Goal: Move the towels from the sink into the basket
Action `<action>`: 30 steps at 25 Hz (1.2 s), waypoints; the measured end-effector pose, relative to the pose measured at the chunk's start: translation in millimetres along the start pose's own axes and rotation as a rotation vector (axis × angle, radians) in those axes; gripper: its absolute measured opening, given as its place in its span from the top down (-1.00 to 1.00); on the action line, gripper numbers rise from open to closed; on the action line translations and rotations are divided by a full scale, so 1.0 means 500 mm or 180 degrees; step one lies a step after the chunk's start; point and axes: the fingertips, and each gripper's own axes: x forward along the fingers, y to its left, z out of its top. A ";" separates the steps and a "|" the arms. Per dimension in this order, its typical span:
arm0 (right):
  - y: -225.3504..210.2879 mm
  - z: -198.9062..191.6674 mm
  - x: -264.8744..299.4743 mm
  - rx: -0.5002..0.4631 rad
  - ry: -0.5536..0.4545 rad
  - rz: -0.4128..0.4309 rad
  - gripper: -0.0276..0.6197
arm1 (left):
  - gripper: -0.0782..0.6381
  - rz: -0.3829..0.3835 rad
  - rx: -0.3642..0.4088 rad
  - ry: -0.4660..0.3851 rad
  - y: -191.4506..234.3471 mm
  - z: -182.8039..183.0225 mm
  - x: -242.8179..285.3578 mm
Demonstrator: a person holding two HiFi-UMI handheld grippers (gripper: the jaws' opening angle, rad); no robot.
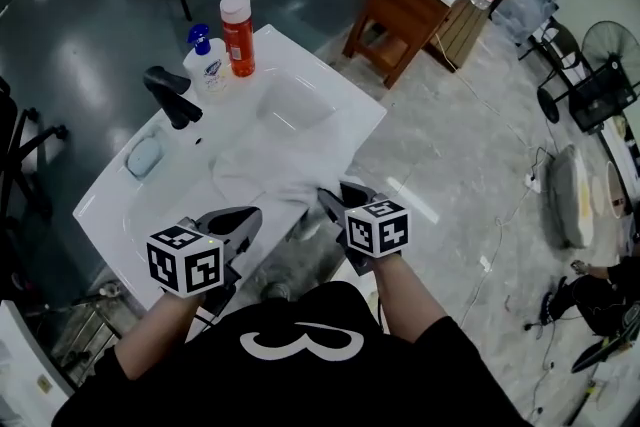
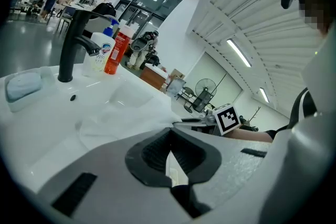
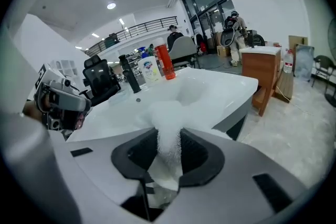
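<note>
A white towel [image 1: 262, 170] lies crumpled across the white sink [image 1: 305, 55], from the basin to its front edge. My right gripper [image 1: 331, 201] is at that front edge, shut on a bunched fold of the towel [image 3: 168, 113], which stands up between its pads [image 3: 193, 152]. My left gripper [image 1: 248, 219] hovers at the sink's front left, just short of the towel's near edge [image 2: 118, 118]. Its jaws stand together with only a thin pale slit between them; no fabric shows plainly there. No basket shows in any view.
A black faucet [image 1: 172, 96], a white pump bottle [image 1: 207, 65], an orange bottle [image 1: 238, 35] and a blue soap dish [image 1: 143, 156] stand along the sink's back left. A wooden cabinet [image 1: 408, 7] and fans [image 1: 600, 85] stand on the floor to the right.
</note>
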 end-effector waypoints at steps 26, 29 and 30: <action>-0.016 0.110 -0.406 0.0494 -0.1427 0.0140 0.64 | 0.76 -0.0108 0.0297 -0.0049 -0.182 -0.023 0.022; -0.029 0.101 -0.481 0.0554 -0.1538 0.0138 0.64 | 0.76 -0.0101 0.0309 -0.0040 -0.238 -0.040 0.022; -0.033 0.097 -0.505 0.0547 -0.1566 0.0115 0.64 | 0.76 -0.0098 0.0311 -0.0039 -0.255 -0.045 0.023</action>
